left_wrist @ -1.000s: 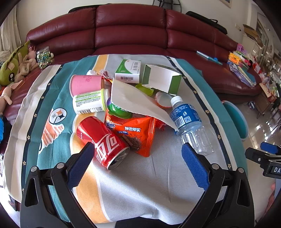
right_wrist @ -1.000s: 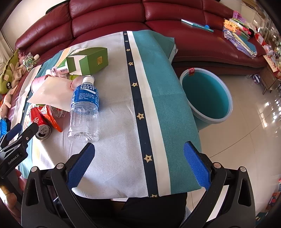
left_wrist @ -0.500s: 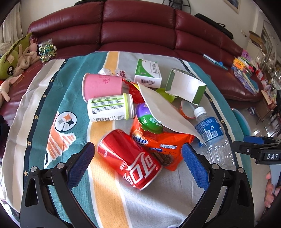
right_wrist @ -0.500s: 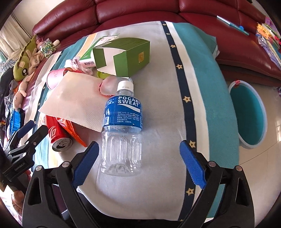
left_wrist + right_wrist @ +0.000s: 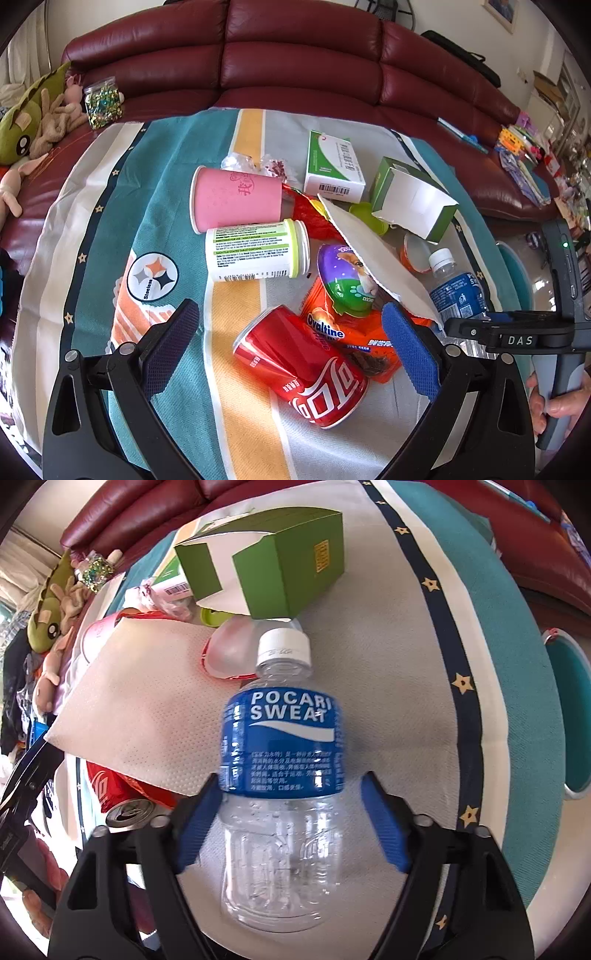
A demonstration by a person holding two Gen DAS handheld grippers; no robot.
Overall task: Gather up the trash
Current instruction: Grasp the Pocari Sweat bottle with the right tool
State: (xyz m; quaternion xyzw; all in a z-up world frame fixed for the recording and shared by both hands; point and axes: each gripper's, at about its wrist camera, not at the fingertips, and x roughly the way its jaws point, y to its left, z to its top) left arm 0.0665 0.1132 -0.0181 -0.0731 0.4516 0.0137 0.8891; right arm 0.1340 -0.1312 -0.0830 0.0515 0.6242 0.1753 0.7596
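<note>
Right tool (image 5: 291, 827) closer, straddling bottle (image 5: 282, 746), cap pointing away.

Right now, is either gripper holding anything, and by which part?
Nothing is held. The right gripper is open, straddling the Pocari Sweat bottle at its label's lower edge. The left gripper is open over the cola can.

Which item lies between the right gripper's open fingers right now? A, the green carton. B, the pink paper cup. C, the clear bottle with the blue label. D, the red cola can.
C: in the right wrist view the clear bottle with the blue label lies on its side between the fingers of the right gripper, whose jaws stand open on either side of it and have not closed.
</note>
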